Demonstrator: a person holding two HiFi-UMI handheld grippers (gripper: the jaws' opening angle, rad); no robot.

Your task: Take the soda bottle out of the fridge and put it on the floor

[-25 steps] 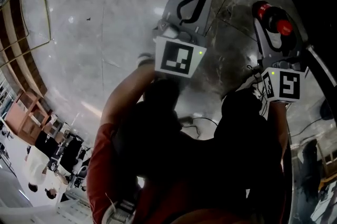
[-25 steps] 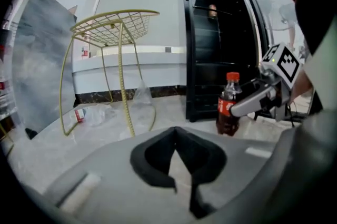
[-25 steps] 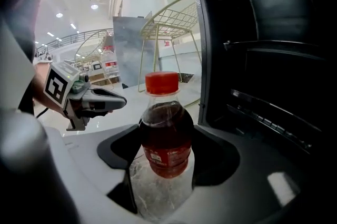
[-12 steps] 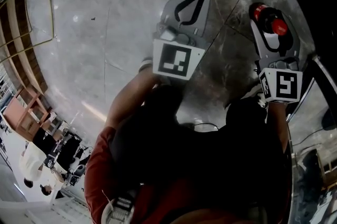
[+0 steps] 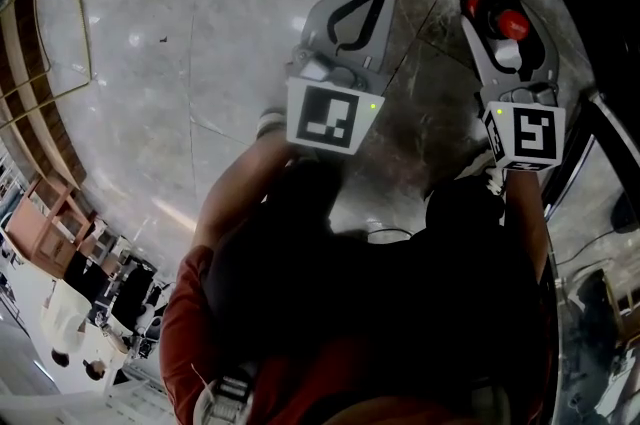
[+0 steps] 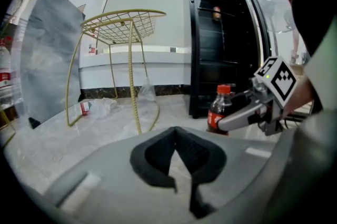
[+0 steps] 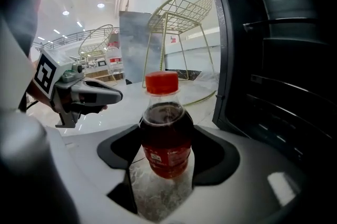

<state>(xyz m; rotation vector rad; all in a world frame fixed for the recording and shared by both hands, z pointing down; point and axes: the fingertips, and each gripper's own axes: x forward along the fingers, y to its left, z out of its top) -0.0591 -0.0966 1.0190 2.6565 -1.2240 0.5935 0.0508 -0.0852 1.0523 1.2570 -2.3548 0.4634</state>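
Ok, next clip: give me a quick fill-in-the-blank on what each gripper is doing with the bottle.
1. The right gripper has its fingers closed on the soda bottle, whose cap is ____ in colour.
2. The bottle is held ____, cap on top.
3. The left gripper has its fingers together and holds ____.
Missing words: red; upright; nothing.

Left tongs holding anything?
No: the left gripper view shows only floor between the closed pads of the left tongs, while the soda bottle sits in the right tongs.
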